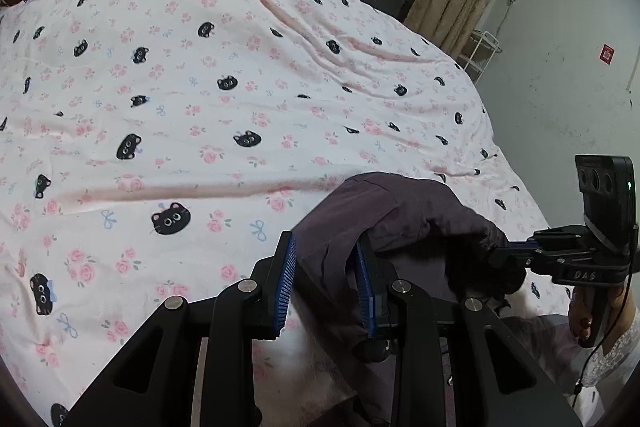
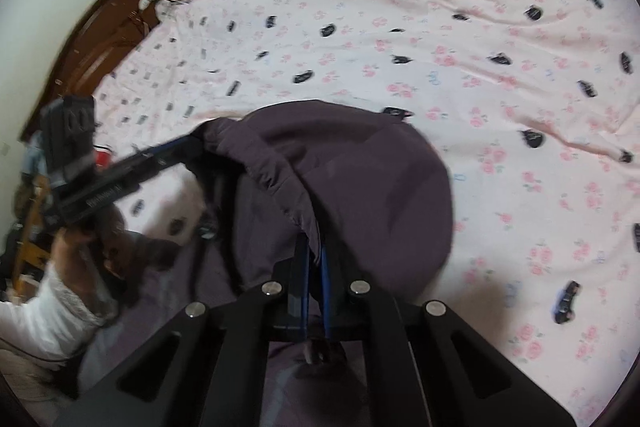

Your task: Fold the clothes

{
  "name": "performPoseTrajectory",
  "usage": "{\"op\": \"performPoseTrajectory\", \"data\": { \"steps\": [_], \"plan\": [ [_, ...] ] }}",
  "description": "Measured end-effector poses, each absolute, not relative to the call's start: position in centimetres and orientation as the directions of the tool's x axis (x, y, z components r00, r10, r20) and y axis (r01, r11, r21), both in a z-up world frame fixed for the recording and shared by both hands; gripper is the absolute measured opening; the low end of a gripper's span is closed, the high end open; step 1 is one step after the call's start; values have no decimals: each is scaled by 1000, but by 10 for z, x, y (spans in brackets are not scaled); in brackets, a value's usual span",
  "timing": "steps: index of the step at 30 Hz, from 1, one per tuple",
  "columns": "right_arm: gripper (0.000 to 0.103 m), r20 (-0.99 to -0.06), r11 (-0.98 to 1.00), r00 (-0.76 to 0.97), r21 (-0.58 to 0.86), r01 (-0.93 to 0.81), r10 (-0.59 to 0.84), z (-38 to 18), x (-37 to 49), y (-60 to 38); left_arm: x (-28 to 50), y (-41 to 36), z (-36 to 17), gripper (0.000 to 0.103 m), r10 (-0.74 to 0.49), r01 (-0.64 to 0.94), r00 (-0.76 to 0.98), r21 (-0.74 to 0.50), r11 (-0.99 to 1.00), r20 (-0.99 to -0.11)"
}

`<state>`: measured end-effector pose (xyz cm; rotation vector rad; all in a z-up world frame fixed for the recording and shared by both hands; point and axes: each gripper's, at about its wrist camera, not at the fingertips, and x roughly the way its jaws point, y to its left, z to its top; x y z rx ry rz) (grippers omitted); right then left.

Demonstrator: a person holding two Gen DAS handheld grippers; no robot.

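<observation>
Both tools, left point(image 1: 326, 283) and right point(image 2: 316, 267), pinch the purple garment point(image 2: 360, 179) (lower centre): keep the edge taut, lay flat on bed point(image 1: 200, 87).

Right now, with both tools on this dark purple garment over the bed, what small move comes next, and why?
Probably carry both tools forward and lower the dark purple garment onto the sheet. The right tool is clamped on its edge, the left tool has cloth between its pads, and the fabric hangs bunched between them, not flat yet.
</observation>
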<state>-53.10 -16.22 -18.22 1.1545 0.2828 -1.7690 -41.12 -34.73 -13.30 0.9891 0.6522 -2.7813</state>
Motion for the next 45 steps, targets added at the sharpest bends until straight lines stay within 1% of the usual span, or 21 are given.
{"op": "performPoseTrajectory", "data": {
  "steps": [2,3,6,8,9,11,14,16,20,22,25,27,30,32,34,36,38,40,42,43,45],
  "plan": [
    [5,-813,-527,-148,216,822,-563,-181,-525,-162,-411,-343,-129,26,68,210,-789,-372,-904,-610],
    [5,-816,-538,-181,179,824,-549,-180,-522,-162,-413,-338,-128,26,76,190,-783,-354,-916,-618],
    [4,-812,-567,-289,61,822,-508,-174,-514,-165,-418,-322,-123,34,97,128,-758,-294,-947,-645],
    [4,-799,-577,-353,-8,816,-488,-169,-510,-167,-421,-311,-121,35,53,131,-747,-225,-966,-663],
    [4,-790,-580,-379,-36,814,-482,-165,-507,-169,-421,-308,-122,36,45,130,-745,-211,-969,-666],
    [4,-780,-574,-411,-82,815,-472,-161,-500,-172,-423,-306,-123,37,52,128,-747,-220,-967,-662],
    [4,-768,-554,-445,-143,820,-460,-160,-487,-173,-424,-308,-124,40,38,144,-759,-225,-964,-650],
    [4,-769,-535,-459,-182,825,-445,-164,-477,-173,-426,-311,-128,41,23,165,-754,-224,-960,-657],
    [4,-772,-505,-482,-247,827,-414,-176,-462,-170,-428,-317,-135,41,7,194,-739,-222,-956,-674],
    [4,-766,-527,-503,-256,810,-401,-178,-465,-168,-428,-319,-138,41,-37,225,-721,-183,-957,-692],
    [4,-756,-559,-532,-270,784,-381,-182,-469,-165,-426,-321,-138,41,-44,227,-710,-170,-959,-703],
    [4,-750,-580,-551,-279,765,-367,-184,-473,-162,-424,-324,-138,41,-39,229,-716,-181,-956,-697],
    [4,-737,-604,-577,-292,741,-352,-184,-476,-162,-420,-329,-135,41,-84,268,-731,-173,-948,-677],
    [4,-724,-618,-594,-297,728,-352,-182,-478,-163,-412,-340,-131,41,-98,312,-760,-229,-922,-643],
    [4,-710,-628,-610,-303,716,-352,-179,-478,-165,-408,-347,-130,41,-99,332,-768,-262,-906,-632],
    [4,-694,-625,-627,-323,710,-354,-178,-475,-170,-407,-352,-133,41,-113,362,-752,-262,-895,-649],
    [4,-692,-617,-631,-337,712,-351,-181,-473,-174,-404,-362,-144,42,-109,419,-721,-306,-855,-684],
    [4,-721,-601,-600,-319,733,-348,-190,-471,-178,-402,-373,-160,44,-53,457,-696,-385,-802,-716],
    [4,-755,-584,-575,-323,744,-315,-207,-471,-182,-401,-385,-182,44,41,489,-662,-473,-733,-748],
    [4,-771,-577,-565,-328,748,-295,-217,-472,-183,-400,-390,-191,44,101,497,-655,-527,-689,-749],
    [4,-792,-569,-541,-315,760,-284,-231,-473,-181,-395,-392,-188,44,139,496,-662,-570,-655,-736]
  ]
}}
